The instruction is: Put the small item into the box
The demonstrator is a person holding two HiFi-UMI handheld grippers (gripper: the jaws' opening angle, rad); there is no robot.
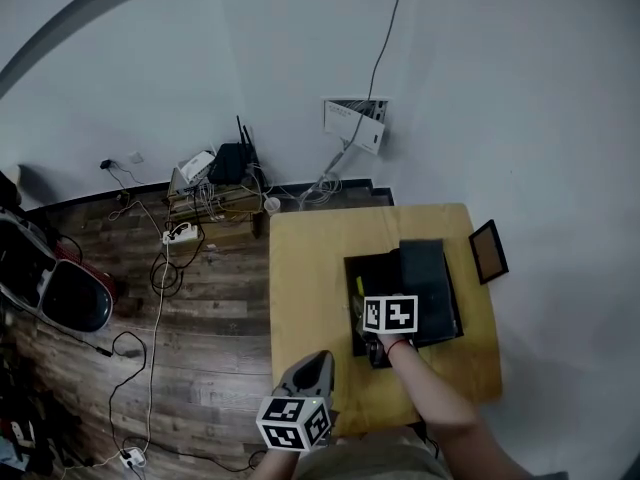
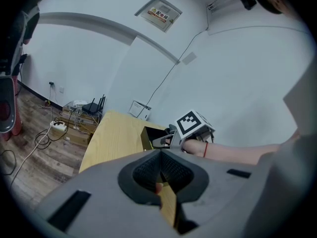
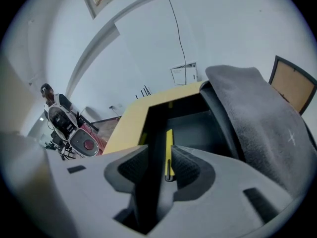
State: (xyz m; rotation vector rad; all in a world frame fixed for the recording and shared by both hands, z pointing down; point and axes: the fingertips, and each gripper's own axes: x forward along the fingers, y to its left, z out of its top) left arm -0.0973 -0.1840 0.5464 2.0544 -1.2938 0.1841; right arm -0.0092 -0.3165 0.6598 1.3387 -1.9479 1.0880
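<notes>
The small item, a slim yellow strip with a dark clip at its near end (image 3: 169, 150), is seen lying inside the open black box (image 3: 198, 130), lengthwise along the floor and close to the box's left wall. The right gripper (image 3: 158, 152) is held low over that spot with its jaws spread wide apart. The strip sits in the gap between them, just beside the right pad, and nothing is being squeezed, so it's not gripped at all. The box's grey, felt-looking lid (image 3: 252, 113) is flipped up on the right side.

From the head view, the box is placed on the right half of a small yellow wooden bench (image 1: 310, 268), and the right gripper's marker cube (image 1: 390, 314) is parked right above it.

The left gripper (image 2: 161, 153) is kept back at the bench's near edge, well apart from the box, jaws closed together with nothing caught in them.

A small brown framed board (image 1: 489, 251) can be spotted just off the bench's far right corner, and a tangle of cables (image 1: 160, 268) is spread over the wooden floor to the left.
</notes>
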